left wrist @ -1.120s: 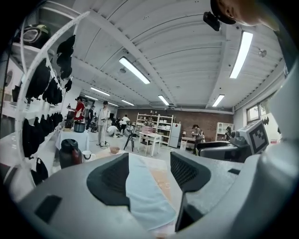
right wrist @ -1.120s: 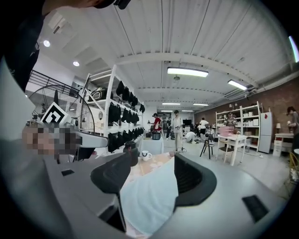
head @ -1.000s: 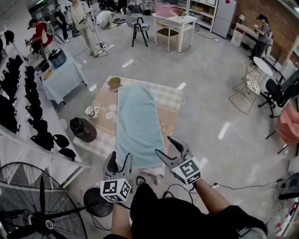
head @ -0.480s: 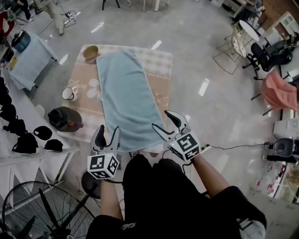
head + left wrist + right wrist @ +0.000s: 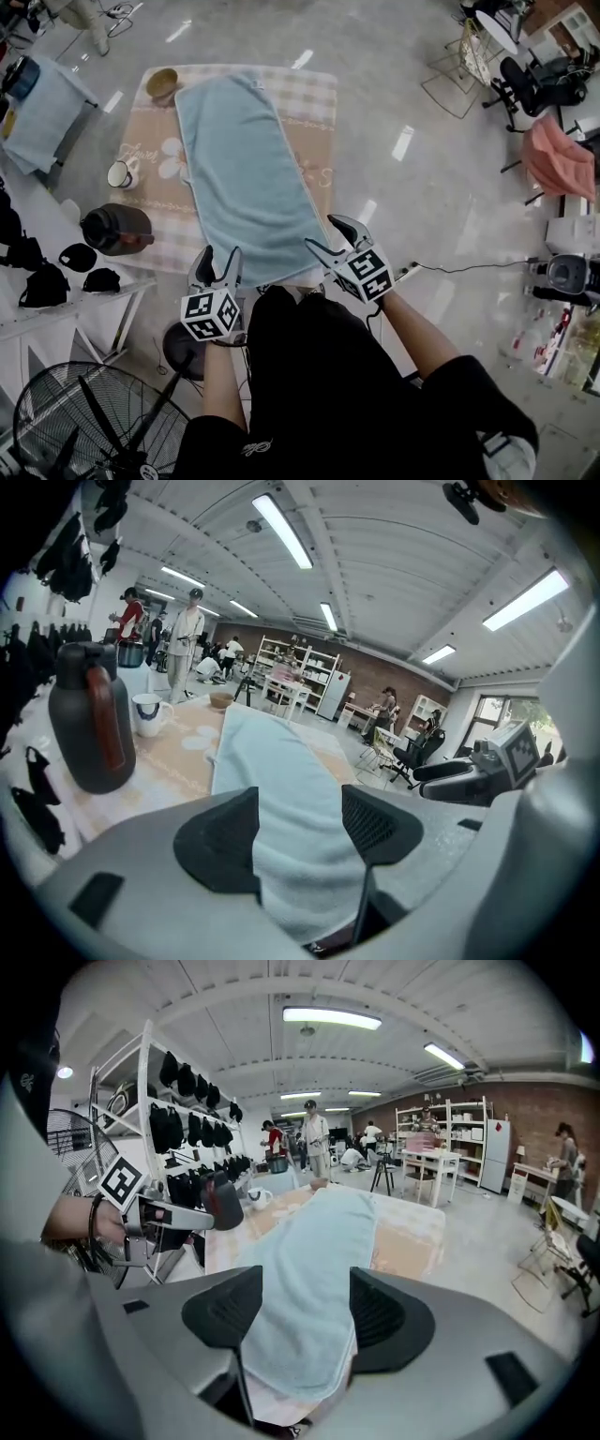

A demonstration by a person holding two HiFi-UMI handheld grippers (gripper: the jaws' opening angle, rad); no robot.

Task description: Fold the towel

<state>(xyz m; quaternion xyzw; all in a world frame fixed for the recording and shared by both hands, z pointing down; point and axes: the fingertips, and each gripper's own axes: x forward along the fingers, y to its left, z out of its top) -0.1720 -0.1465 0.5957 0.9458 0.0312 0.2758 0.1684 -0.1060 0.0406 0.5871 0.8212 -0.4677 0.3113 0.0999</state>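
Observation:
A long light-blue towel (image 5: pixel 234 178) lies flat, lengthwise, on a low table with a peach and checked cloth (image 5: pixel 314 103). Its near end hangs a little over the table's front edge. My left gripper (image 5: pixel 216 259) is open at the towel's near left corner. The right gripper (image 5: pixel 328 236) is open at the near right corner. In the left gripper view the towel (image 5: pixel 281 789) runs away between the open left gripper (image 5: pixel 298 832). The right gripper view has the towel (image 5: pixel 314 1269) showing between the open right gripper (image 5: pixel 300 1312). Neither holds the cloth.
A dark jug (image 5: pixel 117 230), a white mug (image 5: pixel 122 173) and a brown bowl (image 5: pixel 161 82) stand on the table left of the towel. A shelf with black caps (image 5: pixel 56 277) and a floor fan (image 5: pixel 84 422) are at my left. A cable (image 5: pixel 459 270) crosses the floor at right.
The head view has tipped further down and closer to the table. Both grippers have come nearer the towel's near edge, still open.

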